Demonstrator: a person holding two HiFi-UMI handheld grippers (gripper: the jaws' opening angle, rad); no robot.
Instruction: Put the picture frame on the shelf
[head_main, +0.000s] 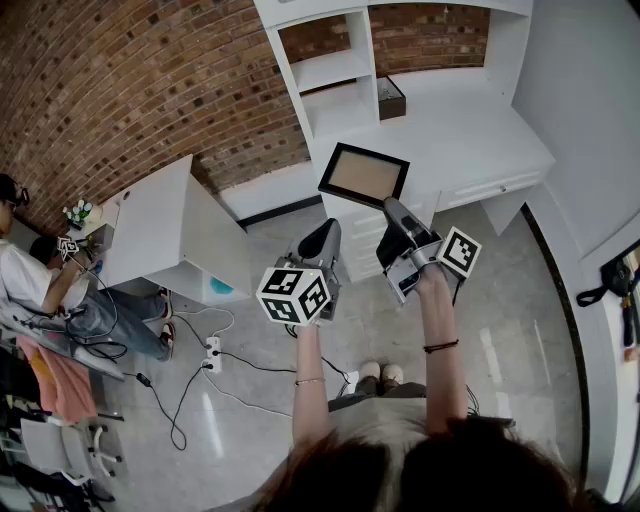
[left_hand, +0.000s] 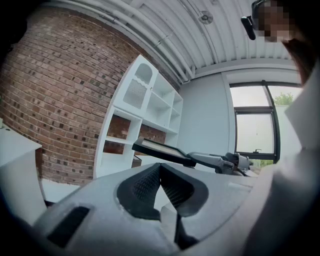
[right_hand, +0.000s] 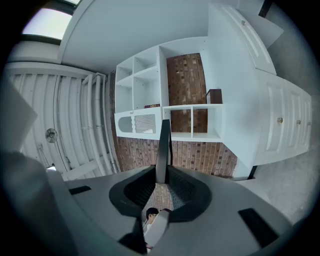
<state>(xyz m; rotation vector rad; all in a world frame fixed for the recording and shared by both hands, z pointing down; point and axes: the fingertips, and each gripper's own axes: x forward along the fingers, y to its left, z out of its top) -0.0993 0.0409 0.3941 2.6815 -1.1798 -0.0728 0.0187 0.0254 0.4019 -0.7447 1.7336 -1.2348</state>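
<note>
Your right fingers (right_hand: 181, 186) are clamped on the frame (right_hand: 162, 142). It shows edge-on between them as a thin dark strip rising from the pads. From the head view, the right gripper (head_main: 389, 204) grips the frame at its near right corner. The frame hangs in the air, tilted, its tan face up, over the floor (head_main: 520, 330) just in front of the white desk (head_main: 470, 135). It touches nothing but your pads.

Your left fingers (left_hand: 145, 182) are together at the tips with nothing between them. The left gripper (head_main: 329, 229) hovers just left of the right one, below the frame's near edge and apart from it. Seen from that gripper, the frame lies nearly level.

The shelf (head_main: 340, 72) stands on the far left of the desk against the brick wall, its white compartments open toward you. A small dark box (head_main: 390, 98) sits beside its right side, probably on the desk top, though the angle makes that hard to confirm.

Far to your left, a person (head_main: 30, 285) sits by a white table (head_main: 160, 225).
</note>
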